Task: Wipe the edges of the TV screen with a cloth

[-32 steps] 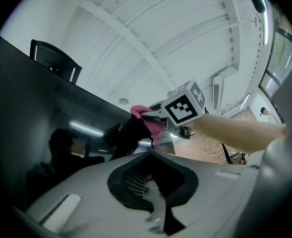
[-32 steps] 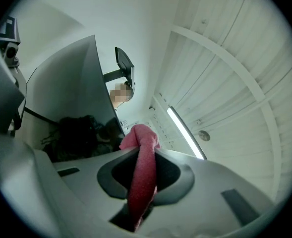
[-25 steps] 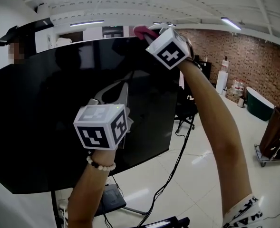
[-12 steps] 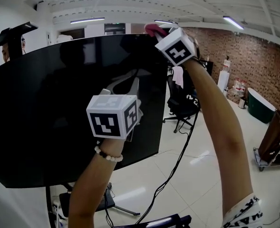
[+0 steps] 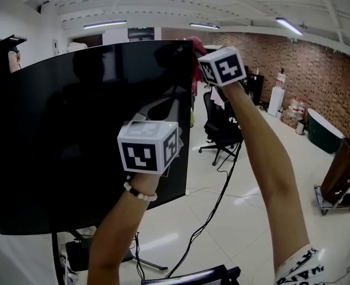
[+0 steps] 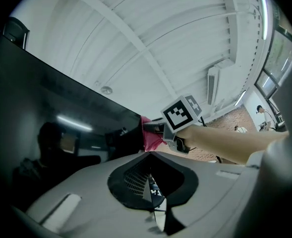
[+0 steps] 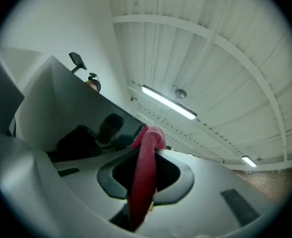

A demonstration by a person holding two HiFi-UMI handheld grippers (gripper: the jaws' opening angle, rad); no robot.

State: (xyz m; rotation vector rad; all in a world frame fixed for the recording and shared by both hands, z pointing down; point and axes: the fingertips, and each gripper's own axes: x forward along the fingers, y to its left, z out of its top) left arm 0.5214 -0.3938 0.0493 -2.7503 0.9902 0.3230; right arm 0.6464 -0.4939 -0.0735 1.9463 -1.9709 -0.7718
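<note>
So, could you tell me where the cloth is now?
In the head view, the cloth is at the top right corner of the TV, clamped in the right gripper.

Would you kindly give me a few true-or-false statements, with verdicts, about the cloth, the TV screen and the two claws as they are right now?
1. The right claw is shut on a red cloth. True.
2. The cloth is at the bottom edge of the TV screen. False: it is at the screen's upper right corner.
3. The left claw also grips a cloth. False: its jaws are together with nothing between them.
4. The TV screen is dark and shows reflections. True.
5. A bead bracelet is on the person's left wrist. True.
</note>
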